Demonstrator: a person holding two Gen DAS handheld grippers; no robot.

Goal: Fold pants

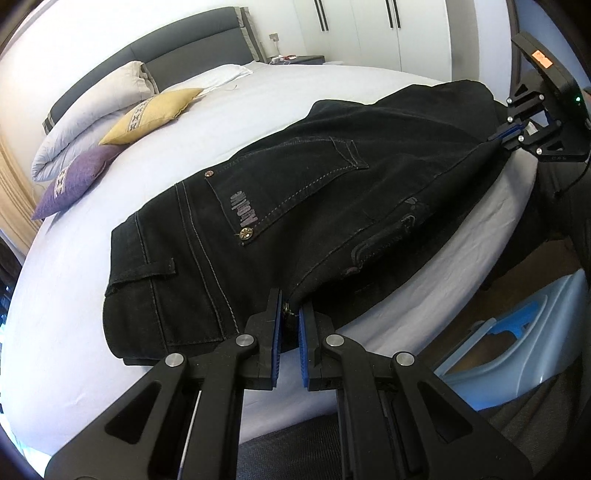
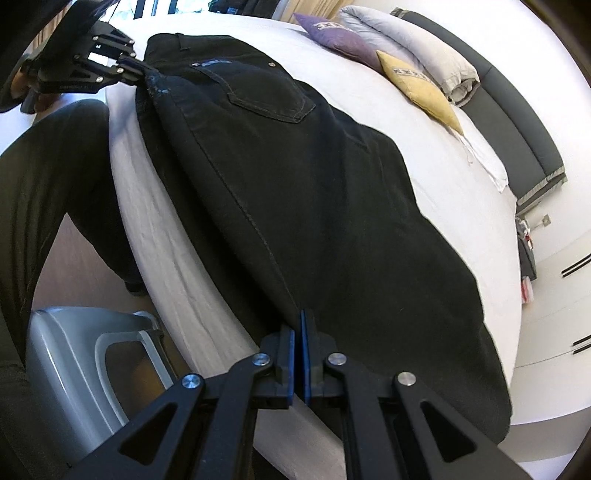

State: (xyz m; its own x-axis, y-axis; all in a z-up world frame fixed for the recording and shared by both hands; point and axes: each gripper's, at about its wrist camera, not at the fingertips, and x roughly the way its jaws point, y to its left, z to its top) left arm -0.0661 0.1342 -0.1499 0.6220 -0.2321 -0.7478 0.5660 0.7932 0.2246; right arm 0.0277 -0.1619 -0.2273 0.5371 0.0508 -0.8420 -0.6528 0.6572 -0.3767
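Wide bed [image 1: 92,332] under a pale sheet, filling most of both views, with a dark padded headboard [image 1: 177,44] at its far end. Black pants [image 1: 295,206] spread along the near edge of the mattress, back pockets up, waistband end toward the left gripper and leg end toward the right, the near fold lifted slightly off the sheet between the two claws. Folded grey duvet [image 1: 92,107] near the headboard, with a purple cushion [image 1: 74,184] and a yellow cushion [image 1: 155,114] leaning against it, and a white pillow [image 1: 221,74] beyond. White wardrobe doors [image 1: 369,26] along the far wall. On the floor beside the bed, a pale plastic basket [image 2: 74,369]; through its side opening only a brownish patch, contents impossible to tell. Dark trouser leg of the person [image 2: 48,184] standing at the bed edge. Left gripper [image 1: 291,325] clenched on the pants at the waistband corner, a metal stud showing between its blue pads. Right gripper [image 2: 298,332] clamped on the near edge of the pants at the leg end, blue pads almost meeting around the cloth.
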